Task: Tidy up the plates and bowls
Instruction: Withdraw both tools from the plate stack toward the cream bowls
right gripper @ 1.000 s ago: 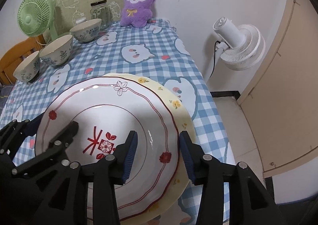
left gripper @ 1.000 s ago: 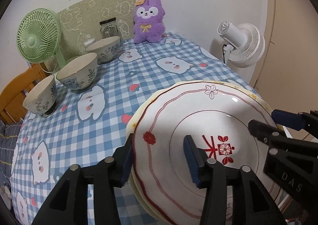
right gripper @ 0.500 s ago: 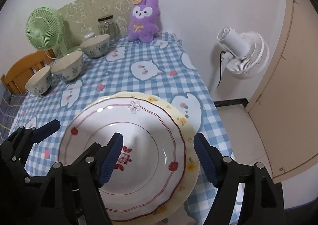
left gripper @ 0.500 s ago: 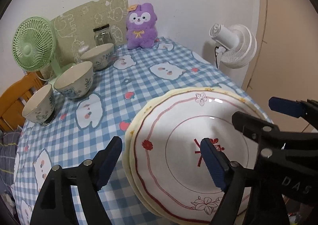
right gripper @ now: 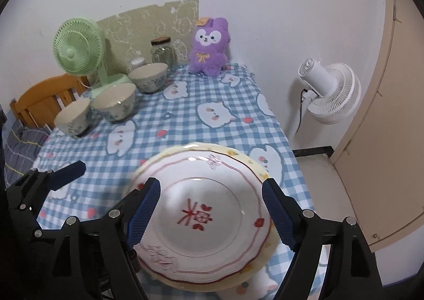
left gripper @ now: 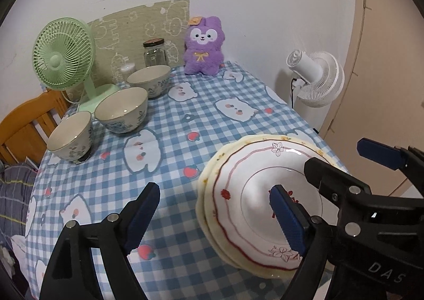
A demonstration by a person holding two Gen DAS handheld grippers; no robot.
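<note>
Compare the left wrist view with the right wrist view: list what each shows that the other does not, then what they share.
Only the left wrist view: the left tool head-on, jaws opening, its left finger over bare tablecloth beside the plates.

Only the right wrist view: the right tool head-on, jaws opening above the red-rimmed plate, plus the floor beside the table.

Both: the stacked plates, three bowls, green fan, jar, purple plush, white fan.
</note>
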